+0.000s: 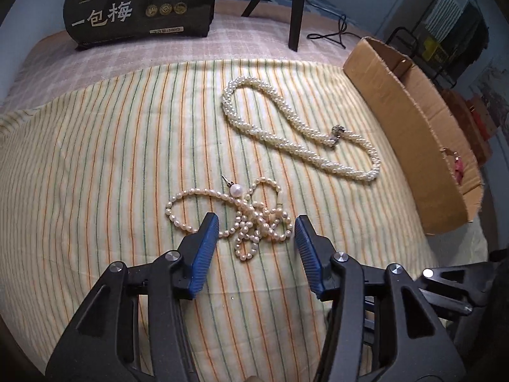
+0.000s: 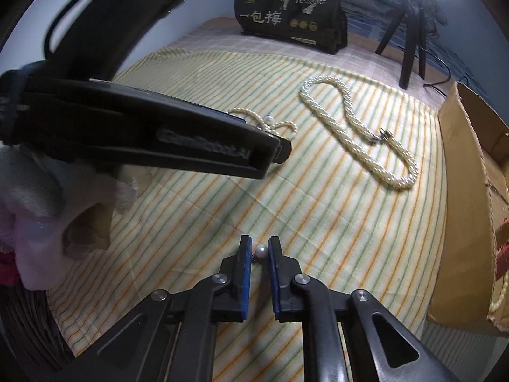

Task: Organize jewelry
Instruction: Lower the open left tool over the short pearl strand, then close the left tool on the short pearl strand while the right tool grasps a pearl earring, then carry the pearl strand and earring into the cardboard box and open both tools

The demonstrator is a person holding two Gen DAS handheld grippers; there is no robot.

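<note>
Pearl earring (image 2: 261, 250) on striped cloth (image 2: 318, 210), near edge: tiny, light, round, slippery, likely to pop out; better pinched across bead. Right gripper (image 2: 259, 248) clenched on it. Left gripper (image 1: 256, 226) released, half open over tangled pearl strand (image 1: 241, 219), touching nothing. Twisted pearl necklace (image 1: 296, 133) far right.

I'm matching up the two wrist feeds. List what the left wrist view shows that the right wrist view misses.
Only the left wrist view: the whole tangled pearl strand between the open left tool, plus a large single pearl beside the tangle.

Only the right wrist view: a single pearl pinched in the right tool, and pale fabric at the left edge.

Both: the twisted pearl necklace, striped cloth, cardboard box, black bag.
</note>
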